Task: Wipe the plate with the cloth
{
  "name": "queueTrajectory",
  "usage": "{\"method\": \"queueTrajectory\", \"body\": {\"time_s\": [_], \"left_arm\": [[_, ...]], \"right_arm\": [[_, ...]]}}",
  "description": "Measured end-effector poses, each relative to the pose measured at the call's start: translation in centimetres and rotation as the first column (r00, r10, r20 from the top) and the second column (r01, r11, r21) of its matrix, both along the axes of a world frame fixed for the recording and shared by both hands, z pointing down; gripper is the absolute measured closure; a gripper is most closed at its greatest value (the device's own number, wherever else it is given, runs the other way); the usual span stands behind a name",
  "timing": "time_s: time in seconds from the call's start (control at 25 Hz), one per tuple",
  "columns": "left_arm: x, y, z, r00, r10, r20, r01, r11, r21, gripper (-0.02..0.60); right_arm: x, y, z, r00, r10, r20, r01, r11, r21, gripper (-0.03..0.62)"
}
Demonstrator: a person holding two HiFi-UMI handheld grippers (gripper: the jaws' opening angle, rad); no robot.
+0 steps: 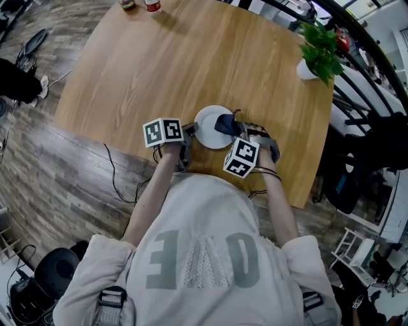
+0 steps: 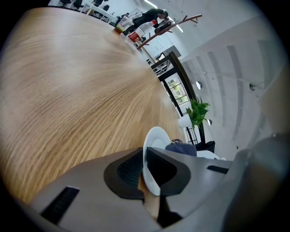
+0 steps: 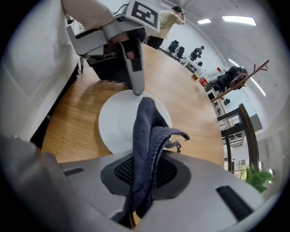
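A white plate point(image 1: 209, 130) lies on the wooden table point(image 1: 159, 70) near its front edge. My left gripper point(image 1: 189, 130) is shut on the plate's left rim; in the left gripper view the plate point(image 2: 153, 149) stands edge-on between the jaws. My right gripper point(image 1: 237, 130) is shut on a dark blue cloth point(image 1: 227, 122), which hangs down onto the plate's right part. From the right gripper view the cloth point(image 3: 147, 145) runs up between the jaws over the plate point(image 3: 120, 124), and the left gripper's fingers point(image 3: 135, 68) hold the plate's far rim.
A potted green plant point(image 1: 319, 51) in a white pot stands at the table's back right corner. Two small jars point(image 1: 140, 5) sit at the far edge. Black chairs point(image 1: 382, 137) and cables surround the table. The person's torso is close against the front edge.
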State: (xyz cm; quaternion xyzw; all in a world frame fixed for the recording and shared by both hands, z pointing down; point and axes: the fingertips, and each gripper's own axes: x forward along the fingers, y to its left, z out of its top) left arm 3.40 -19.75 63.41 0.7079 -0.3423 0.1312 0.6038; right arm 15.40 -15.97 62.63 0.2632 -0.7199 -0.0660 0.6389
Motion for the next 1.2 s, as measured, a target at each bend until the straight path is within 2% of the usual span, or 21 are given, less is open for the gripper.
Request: {"method": "queueTrajectory", "body": {"time_s": [0.16,0.48,0.64,0.76,0.88,1.2], "left_arm": [[0.0,-0.2,-0.1,1.0,-0.006,0.002,0.006,1.0,0.003,0.549],[0.0,-0.1,0.0,1.0,-0.01,0.006,0.01,1.0,0.001,0.549],[0.1,-0.3,0.1,1.0,-0.003,0.006,0.003,1.0,0.002,0.549],[0.0,-0.4,0.1,1.0,-0.006,0.006,0.006,1.0,0.004,0.549],[0.1,-0.2,0.2,1.0,-0.006,0.008,0.006,1.0,0.004,0.549],[0.1,-0.4,0.1,1.0,-0.006,0.009,0.006,1.0,0.007,0.549]], "right_arm": [[-0.8,2.8,-0.1,0.999,-0.043,0.01,0.043,0.997,-0.059,0.537],[-1.9,6.2,-0.2,0.996,-0.047,0.075,0.058,0.988,-0.141,0.537],[-1.2,2.1,-1.9,0.992,0.026,0.123,-0.015,0.996,-0.089,0.537],[-0.8,-2.1,-2.3,0.994,0.043,0.105,-0.039,0.999,-0.036,0.537],[-0.7,-4.7,-1.4,0.997,0.033,0.068,-0.031,0.999,-0.024,0.537],[-1.0,-5.3,0.0,1.0,0.004,0.0,-0.004,1.0,-0.018,0.537]]}}
